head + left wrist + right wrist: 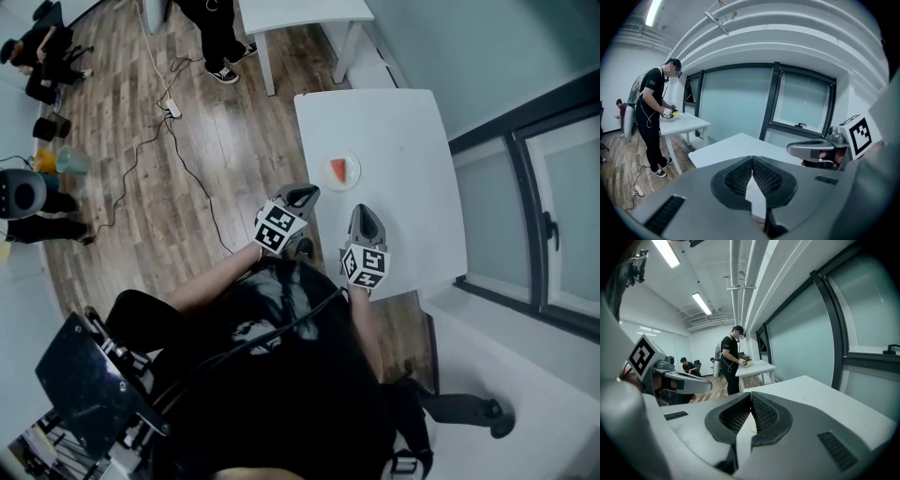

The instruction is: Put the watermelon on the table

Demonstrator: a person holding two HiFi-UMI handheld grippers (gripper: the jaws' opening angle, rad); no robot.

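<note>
1. L gripper (302,195): jaws together, nothing between them. It hovers just off the table's (412,197) left edge, near the corner closest to me.
2. Watermelon (339,170): slice lies on plate (357,180), close to left edge, approx. midway along it, just beyond both grippers. I judge the task done.
3. R gripper (363,214): jaws together, empty. It sits over the table, near the plate.

Risks from here:
- Plate is close to the edge. A sideways sweep w/ either closed gripper could nudge it off.
- Re-gripping w/o need could drag the slice off the plate.
- Grippers are near each other, so a careless pull-back could knock them together.
</note>
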